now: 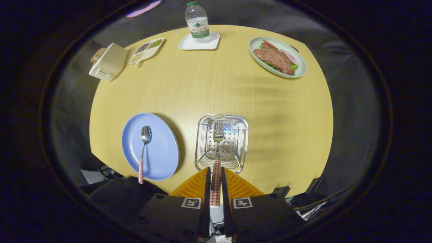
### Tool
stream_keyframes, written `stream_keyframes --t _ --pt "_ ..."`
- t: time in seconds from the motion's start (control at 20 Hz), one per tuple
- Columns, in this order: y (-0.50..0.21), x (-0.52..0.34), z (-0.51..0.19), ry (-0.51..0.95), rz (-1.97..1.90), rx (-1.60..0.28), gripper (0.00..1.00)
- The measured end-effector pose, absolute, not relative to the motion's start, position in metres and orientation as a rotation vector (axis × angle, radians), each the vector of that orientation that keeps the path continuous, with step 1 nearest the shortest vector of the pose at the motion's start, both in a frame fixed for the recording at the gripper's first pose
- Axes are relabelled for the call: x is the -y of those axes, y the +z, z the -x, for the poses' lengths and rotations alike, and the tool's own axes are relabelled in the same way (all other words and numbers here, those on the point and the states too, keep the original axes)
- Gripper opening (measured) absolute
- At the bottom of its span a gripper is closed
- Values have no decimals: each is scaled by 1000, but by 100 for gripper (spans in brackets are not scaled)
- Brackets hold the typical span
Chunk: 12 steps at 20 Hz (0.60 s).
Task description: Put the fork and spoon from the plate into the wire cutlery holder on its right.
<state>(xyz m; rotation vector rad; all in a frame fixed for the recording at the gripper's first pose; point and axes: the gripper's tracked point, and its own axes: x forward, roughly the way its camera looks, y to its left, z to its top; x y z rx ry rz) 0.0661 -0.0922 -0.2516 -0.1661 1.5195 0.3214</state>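
Your gripper had both orange fingers clamped on the checked handle of the fork, whose tines reached over the perforated floor of the wire holder just ahead of the fingers. Left of the holder, close beside it, lay the blue plate with the spoon resting on it, bowl away from you and checked handle sticking past the near rim. Far beyond the holder on the wooden table stood a water bottle on a white tray, with a dish of meat beyond and to the right.
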Motion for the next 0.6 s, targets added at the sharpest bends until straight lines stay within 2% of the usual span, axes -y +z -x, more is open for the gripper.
stream_keyframes --t 0.1,0.25,0.3,0.6 --pt "-246 91 -73 311 137 -1458 30" --pt "-235 87 -92 262 40 -1324 85" --pt "-227 88 -96 243 9 -1276 100" --pt "-175 78 -107 198 -146 -995 100"
